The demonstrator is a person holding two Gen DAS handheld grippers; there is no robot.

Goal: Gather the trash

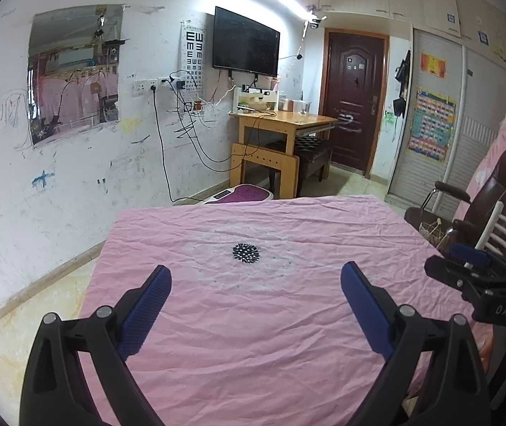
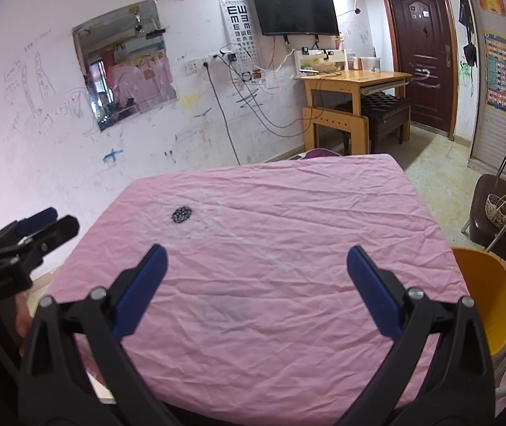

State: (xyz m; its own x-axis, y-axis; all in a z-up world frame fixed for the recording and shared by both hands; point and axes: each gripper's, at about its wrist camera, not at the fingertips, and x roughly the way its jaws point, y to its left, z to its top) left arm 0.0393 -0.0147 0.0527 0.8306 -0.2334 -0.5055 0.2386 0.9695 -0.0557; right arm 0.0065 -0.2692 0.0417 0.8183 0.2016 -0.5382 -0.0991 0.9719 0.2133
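A table under a wrinkled pink cloth fills the lower half of both views. A small round black dotted thing lies on the cloth near its middle; I cannot tell whether it is a print or a loose object. My left gripper hovers open over the near part of the cloth, nothing between its blue fingers. My right gripper is likewise open and holds nothing. Each gripper shows at the other view's edge: the right one and the left one.
A yellow bin stands at the table's right edge. Beyond it is a dark chair holding a small wire basket. A wooden desk with a stool, a wall TV and a brown door lie across the room.
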